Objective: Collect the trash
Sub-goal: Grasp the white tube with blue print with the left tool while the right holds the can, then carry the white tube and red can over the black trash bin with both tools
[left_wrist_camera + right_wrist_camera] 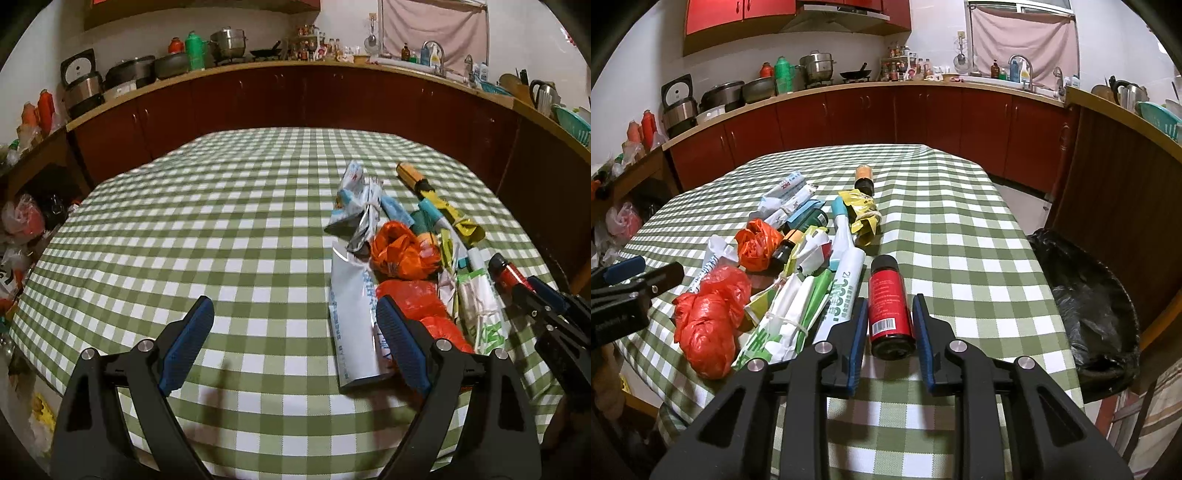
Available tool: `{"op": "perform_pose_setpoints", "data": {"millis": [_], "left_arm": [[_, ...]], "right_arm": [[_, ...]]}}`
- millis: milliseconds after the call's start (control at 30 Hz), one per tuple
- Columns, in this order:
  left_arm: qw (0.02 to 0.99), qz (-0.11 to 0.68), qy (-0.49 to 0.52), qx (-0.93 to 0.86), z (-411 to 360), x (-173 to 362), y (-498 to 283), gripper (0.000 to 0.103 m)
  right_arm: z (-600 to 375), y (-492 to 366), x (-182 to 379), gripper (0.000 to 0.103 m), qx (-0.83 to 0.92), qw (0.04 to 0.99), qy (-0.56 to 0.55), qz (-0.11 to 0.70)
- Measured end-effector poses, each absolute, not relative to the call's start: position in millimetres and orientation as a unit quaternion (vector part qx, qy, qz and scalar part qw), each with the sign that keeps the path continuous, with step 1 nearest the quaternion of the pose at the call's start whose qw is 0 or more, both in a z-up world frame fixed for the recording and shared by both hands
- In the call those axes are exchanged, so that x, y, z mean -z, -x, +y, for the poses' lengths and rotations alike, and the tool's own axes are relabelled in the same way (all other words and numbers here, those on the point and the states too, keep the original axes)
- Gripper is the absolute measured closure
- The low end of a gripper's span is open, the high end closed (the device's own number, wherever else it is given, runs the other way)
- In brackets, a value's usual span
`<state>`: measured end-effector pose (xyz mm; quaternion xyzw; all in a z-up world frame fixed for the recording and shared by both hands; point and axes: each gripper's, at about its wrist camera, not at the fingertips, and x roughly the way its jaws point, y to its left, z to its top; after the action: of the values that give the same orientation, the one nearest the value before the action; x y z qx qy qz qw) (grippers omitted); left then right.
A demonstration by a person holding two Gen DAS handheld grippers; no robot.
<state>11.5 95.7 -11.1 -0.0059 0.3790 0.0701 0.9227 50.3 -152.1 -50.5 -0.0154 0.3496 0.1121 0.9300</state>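
**A:** What does your left wrist view show?

**Me:** My left gripper (295, 339) hangs over the desk (184, 229) with its fingers (190, 343) spread wide and nothing between them. The trash pile (406, 258) lies just beyond my right-hand finger, and a white pouch (354, 314) with blue print sits right against it. I judge I'm held apart so I can take that pouch next. The print is too warped to read.

**A:** And the right wrist view?

**Me:** My right gripper (890, 325) has a red can (889, 302) lying between its fingers, both pads at or almost at its sides; I can't tell if I'm squeezing yet. It lies lengthwise, base toward me, so I straddle its narrow width. Its label has a barcode; the small text is unreadable. Left of my fingers, a white tube (842, 291) has large green characters I can't read. A black-lined bin (1089, 306) waits off to my right, beside the desk, probably where the can goes.
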Motion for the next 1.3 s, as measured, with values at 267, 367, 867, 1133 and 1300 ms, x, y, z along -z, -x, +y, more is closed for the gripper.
{"op": "perform_pose_setpoints", "data": {"millis": [267, 367, 867, 1133, 1300], "left_arm": [[0.918, 0.39, -0.013, -0.069, 94.6, 22.5, -24.9, 0.016], [0.917, 0.391, -0.013, -0.074, 100.7, 23.7, -25.0, 0.016], [0.905, 0.42, 0.005, -0.072, 115.4, 36.5, -19.0, 0.022], [0.907, 0.417, 0.001, -0.06, 115.7, 37.2, -15.2, 0.058], [0.91, 0.41, 0.006, -0.06, 120.2, 37.9, -13.1, 0.079]], "right_arm": [[-154.1, -49.9, 50.3, 0.077, -0.11, 0.929, 0.015, 0.352], [-154.8, -50.2, 51.8, 0.077, -0.11, 0.929, 0.015, 0.353], [-155.4, -50.9, 54.5, 0.077, -0.113, 0.928, 0.013, 0.354], [-156.0, -50.9, 54.2, 0.077, -0.113, 0.928, 0.013, 0.354], [-155.7, -50.8, 54.2, 0.078, -0.113, 0.929, 0.016, 0.353]]}}
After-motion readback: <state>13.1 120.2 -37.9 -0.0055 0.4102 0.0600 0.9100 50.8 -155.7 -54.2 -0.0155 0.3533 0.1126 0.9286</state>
